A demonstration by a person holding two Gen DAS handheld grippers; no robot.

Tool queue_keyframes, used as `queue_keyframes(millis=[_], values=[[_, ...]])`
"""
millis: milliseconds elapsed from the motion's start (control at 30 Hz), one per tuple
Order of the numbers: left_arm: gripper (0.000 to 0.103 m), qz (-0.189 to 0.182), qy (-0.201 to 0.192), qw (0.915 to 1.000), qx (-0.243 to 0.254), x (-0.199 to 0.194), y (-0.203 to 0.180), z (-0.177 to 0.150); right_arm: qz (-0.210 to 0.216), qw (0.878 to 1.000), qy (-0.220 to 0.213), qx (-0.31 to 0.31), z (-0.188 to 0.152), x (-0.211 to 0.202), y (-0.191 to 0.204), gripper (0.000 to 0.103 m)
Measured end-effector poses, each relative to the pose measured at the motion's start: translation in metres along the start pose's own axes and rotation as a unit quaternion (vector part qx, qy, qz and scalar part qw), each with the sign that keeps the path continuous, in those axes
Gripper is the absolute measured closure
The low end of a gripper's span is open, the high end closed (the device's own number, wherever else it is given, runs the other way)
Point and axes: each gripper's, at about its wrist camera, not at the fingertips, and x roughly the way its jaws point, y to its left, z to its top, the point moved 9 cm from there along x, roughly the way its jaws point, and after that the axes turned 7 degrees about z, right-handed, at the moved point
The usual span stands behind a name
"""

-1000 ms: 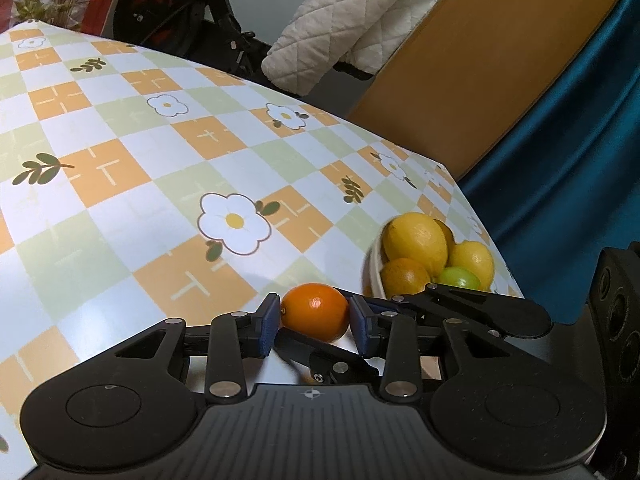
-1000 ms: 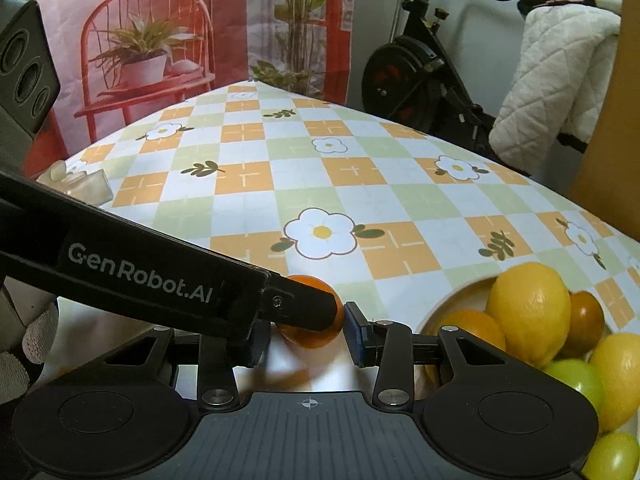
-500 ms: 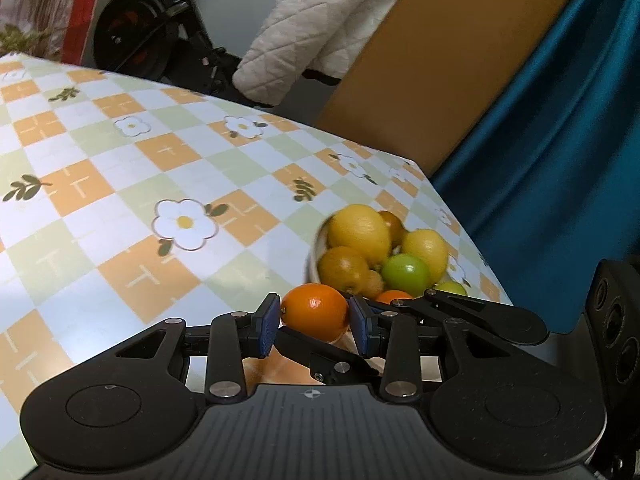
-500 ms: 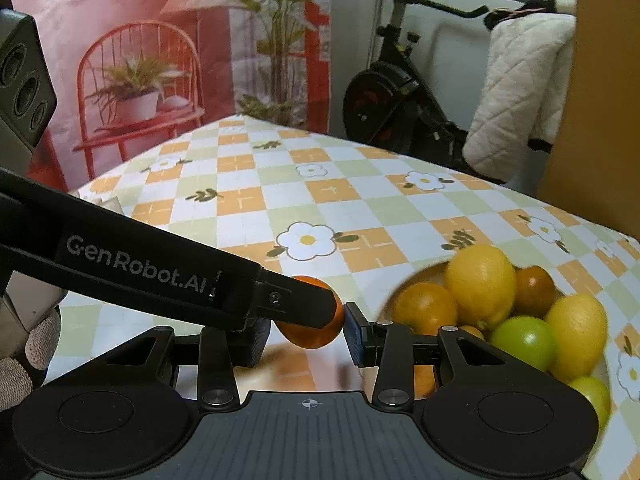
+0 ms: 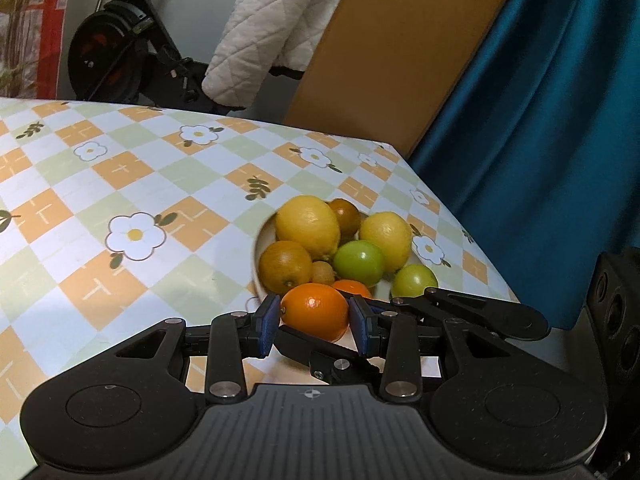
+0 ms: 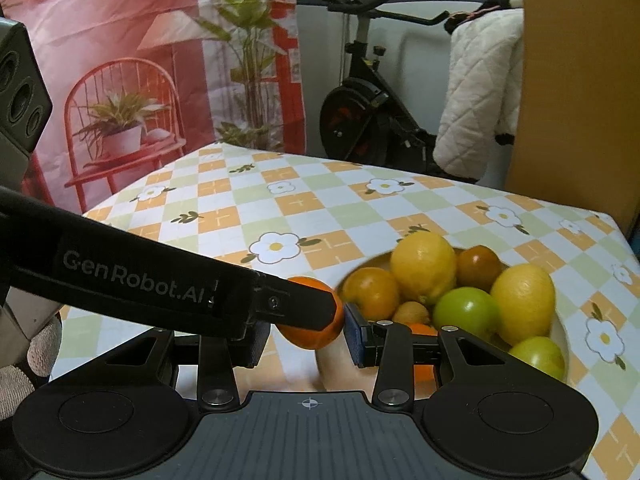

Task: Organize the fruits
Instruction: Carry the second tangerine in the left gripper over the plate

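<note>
My left gripper (image 5: 314, 322) is shut on an orange (image 5: 314, 311) and holds it above the near rim of a white bowl (image 5: 256, 254). The bowl holds lemons, green limes and darker oranges. In the right wrist view the same orange (image 6: 310, 334) sits between the pads of my right gripper (image 6: 306, 334), with the left gripper's finger (image 6: 296, 306) crossing in front. The right jaws stand wide around the orange; whether they press it I cannot tell. The bowl (image 6: 562, 330) is just right of it.
The table (image 5: 120, 200) has a checkered flower cloth; its right edge runs close behind the bowl, with a blue curtain (image 5: 540, 120) beyond. An exercise bike (image 6: 360, 112) and a wooden board (image 5: 392, 52) stand behind the far edge.
Both grippers have lifted and moved right together with the orange, from the bare cloth to over the bowl's near rim. The bowl now shows fully.
</note>
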Motion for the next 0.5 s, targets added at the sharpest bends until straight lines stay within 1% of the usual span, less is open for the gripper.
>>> queue_keyframes(millis=[300,500], values=[[0.063,-0.002,0.017,0.9994,0.031,0.011,-0.026,-0.009,-0.009,0.999,-0.004,0.034,-0.017,-0.014,-0.020,0.067],[0.063,-0.002,0.026,0.9986,0.046,0.021,-0.035,-0.012,-0.018,0.998,-0.007,0.056,-0.024,-0.017,-0.032,0.067]])
